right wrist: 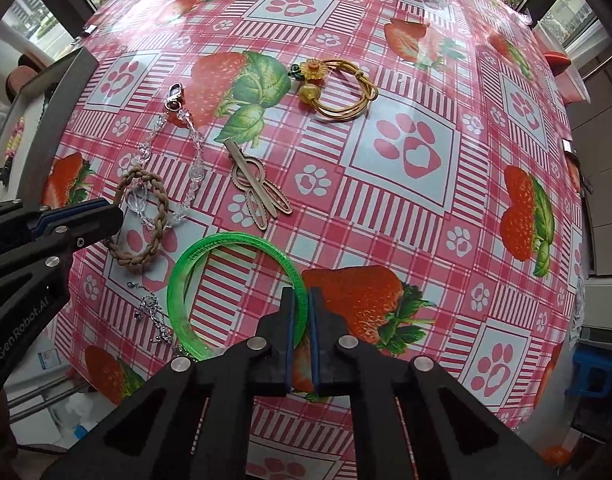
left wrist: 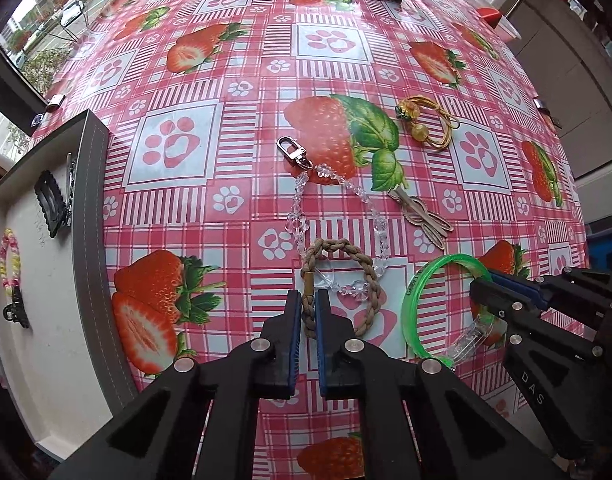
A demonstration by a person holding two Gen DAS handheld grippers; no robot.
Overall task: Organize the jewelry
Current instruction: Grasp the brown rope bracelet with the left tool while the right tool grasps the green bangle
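Brown braided bracelet [left wrist: 337, 284] clamped in left gripper [left wrist: 309, 312] on the strawberry tablecloth [left wrist: 186, 80]. Right gripper [right wrist: 301, 312] pinched tight on green bangle [right wrist: 234, 284]; tray [left wrist: 94, 200] sits left.

A table [left wrist: 385, 60] wore a pink strawberry cloth; on it lay a braided bracelet [left wrist: 355, 280], a green bangle [left wrist: 415, 292], a crystal chain [left wrist: 302, 200]; a hair clip [left wrist: 421, 212], a yellow cord [left wrist: 429, 122]. A tray [left wrist: 94, 200] sat at its left edge.

Strawberry-print tablecloth [left wrist: 242, 92], daylit window [left wrist: 46, 20] behind
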